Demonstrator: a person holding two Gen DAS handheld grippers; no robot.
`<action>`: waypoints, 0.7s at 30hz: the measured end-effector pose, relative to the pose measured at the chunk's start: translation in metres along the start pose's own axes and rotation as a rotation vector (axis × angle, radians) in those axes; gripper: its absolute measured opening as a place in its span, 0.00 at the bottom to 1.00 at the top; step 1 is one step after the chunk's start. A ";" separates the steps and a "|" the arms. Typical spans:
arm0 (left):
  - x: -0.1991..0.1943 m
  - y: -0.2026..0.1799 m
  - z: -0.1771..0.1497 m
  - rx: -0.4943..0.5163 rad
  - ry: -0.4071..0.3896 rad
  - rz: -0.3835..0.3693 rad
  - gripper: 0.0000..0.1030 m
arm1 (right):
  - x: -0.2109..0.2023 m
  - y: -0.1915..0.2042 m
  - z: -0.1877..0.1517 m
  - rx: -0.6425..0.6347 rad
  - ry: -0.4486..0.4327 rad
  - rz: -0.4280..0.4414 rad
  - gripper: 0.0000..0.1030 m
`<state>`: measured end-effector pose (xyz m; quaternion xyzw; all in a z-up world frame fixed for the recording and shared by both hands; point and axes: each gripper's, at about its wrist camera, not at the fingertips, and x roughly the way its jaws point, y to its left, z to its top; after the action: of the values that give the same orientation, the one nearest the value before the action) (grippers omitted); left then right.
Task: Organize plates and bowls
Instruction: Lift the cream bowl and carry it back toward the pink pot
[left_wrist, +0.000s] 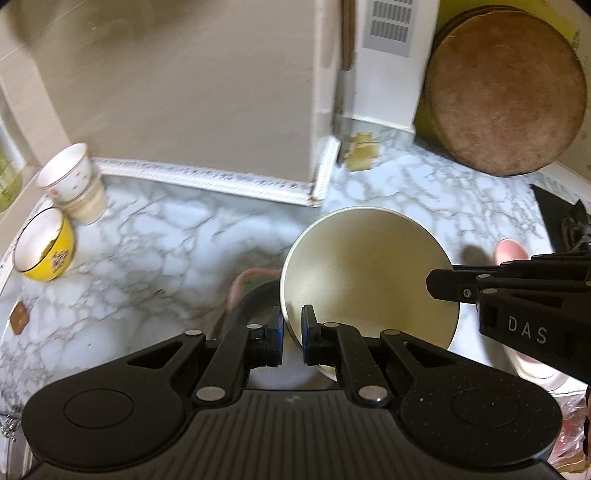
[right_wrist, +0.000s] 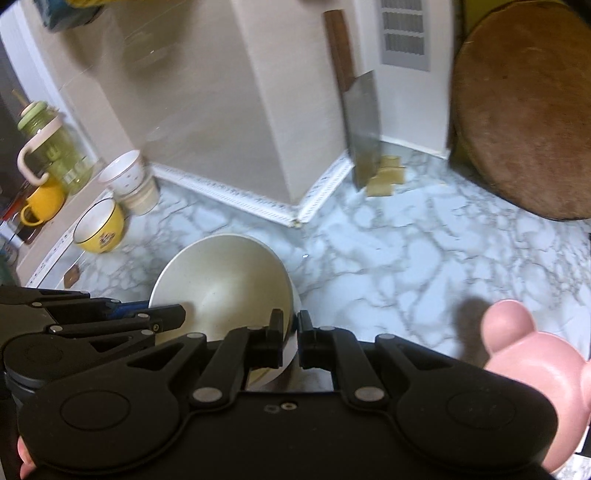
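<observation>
A large cream bowl (left_wrist: 369, 273) (right_wrist: 221, 284) hangs tilted above the marble counter (left_wrist: 155, 258) (right_wrist: 388, 258), held at both sides. My left gripper (left_wrist: 291, 332) is shut on its near left rim. My right gripper (right_wrist: 291, 339) is shut on the opposite rim, and shows in the left wrist view as a black arm (left_wrist: 436, 288) from the right. The left gripper (right_wrist: 177, 314) enters the right wrist view from the left. A yellow bowl (left_wrist: 44, 247) (right_wrist: 98, 225) lies tipped at the counter's left. White cups (left_wrist: 70, 181) (right_wrist: 125, 177) lie stacked behind it.
A pink bear-shaped plate (right_wrist: 535, 350) (left_wrist: 513, 254) sits at the right. A round wooden board (left_wrist: 506, 96) (right_wrist: 524, 122) leans on the back wall, a cleaver (right_wrist: 362, 125) stands by the pillar. A green bottle (right_wrist: 55, 147) and yellow mug (right_wrist: 44, 203) stand far left.
</observation>
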<state>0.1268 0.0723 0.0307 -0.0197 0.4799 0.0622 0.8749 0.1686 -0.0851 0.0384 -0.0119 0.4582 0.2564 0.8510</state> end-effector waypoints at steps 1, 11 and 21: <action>0.002 0.004 -0.002 -0.002 0.004 0.007 0.08 | 0.003 0.004 0.000 -0.001 0.006 0.005 0.08; 0.015 0.029 -0.010 -0.021 0.049 0.062 0.08 | 0.036 0.031 -0.003 -0.003 0.088 0.031 0.08; 0.034 0.035 -0.012 -0.010 0.089 0.060 0.08 | 0.051 0.036 -0.010 0.001 0.137 0.027 0.09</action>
<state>0.1305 0.1089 -0.0029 -0.0124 0.5183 0.0897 0.8504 0.1675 -0.0343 -0.0003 -0.0225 0.5154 0.2663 0.8142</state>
